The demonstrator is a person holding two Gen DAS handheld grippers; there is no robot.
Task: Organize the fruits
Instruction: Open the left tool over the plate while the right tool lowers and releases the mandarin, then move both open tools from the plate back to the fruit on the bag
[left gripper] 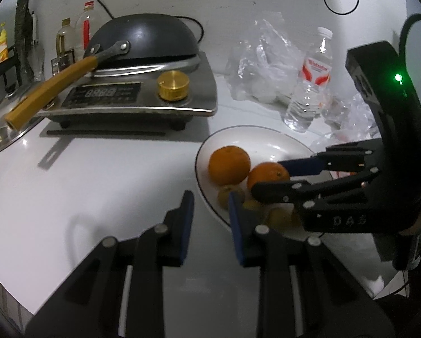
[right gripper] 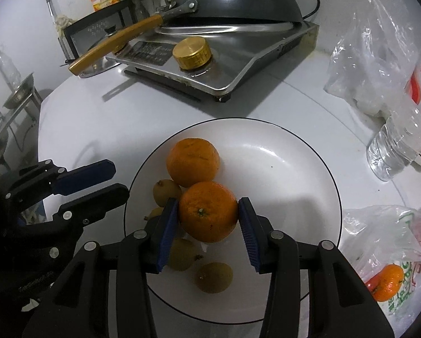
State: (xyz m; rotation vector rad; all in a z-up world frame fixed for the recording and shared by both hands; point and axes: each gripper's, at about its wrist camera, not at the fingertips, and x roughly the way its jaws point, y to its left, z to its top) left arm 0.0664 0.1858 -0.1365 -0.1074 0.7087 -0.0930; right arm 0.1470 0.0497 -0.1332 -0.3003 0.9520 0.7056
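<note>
the right hand-held gripper (right gripper: 209,215) is clasping an orange (right gripper: 207,211) over the white plate (right gripper: 281,169) — its blue pads are pressing both sides. a second orange (right gripper: 193,161) and small yellowish fruits (right gripper: 214,277) are lying on the plate. the left hand-held gripper (left gripper: 210,211) is hovering half open and holding nothing, just beside the plate's rim, above the tabletop (left gripper: 97,183).

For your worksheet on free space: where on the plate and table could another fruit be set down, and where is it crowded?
Free: the plate's far-right half, beyond the two oranges; also the bare table between the stove and the left gripper. Crowded: the plate's near-left, with small yellow-green fruits, and the table's right, with bags and a bottle.
</note>
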